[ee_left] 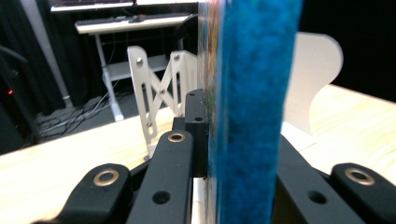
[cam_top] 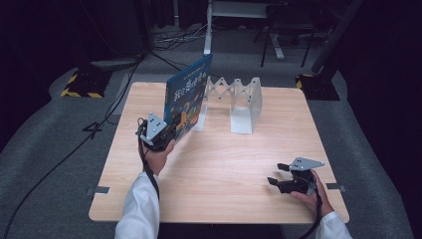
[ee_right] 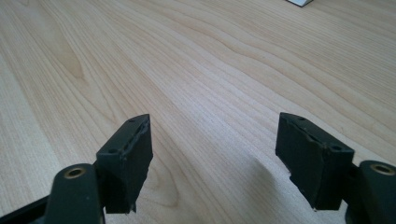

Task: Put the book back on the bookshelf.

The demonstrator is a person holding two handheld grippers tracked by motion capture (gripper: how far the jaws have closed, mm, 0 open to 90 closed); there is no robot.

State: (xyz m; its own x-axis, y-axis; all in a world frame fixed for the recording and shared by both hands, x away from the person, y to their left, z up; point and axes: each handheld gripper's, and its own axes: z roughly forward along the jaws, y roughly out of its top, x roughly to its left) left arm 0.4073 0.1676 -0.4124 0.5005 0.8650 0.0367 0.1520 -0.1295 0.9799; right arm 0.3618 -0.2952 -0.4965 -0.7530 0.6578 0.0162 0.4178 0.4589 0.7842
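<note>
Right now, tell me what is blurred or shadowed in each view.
Left gripper view: the blue book clamped in the tongs is blurred. Right gripper view: wood grain sharp, a soft shadow beside the right tongs. High view: table lit, surroundings dark.

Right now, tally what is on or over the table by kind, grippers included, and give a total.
Blue book, held upright: 1
White expanding book rack: 1
Grippers: 2, the left gripper clamped on the book, the right gripper open above the table
Total: 4
</note>
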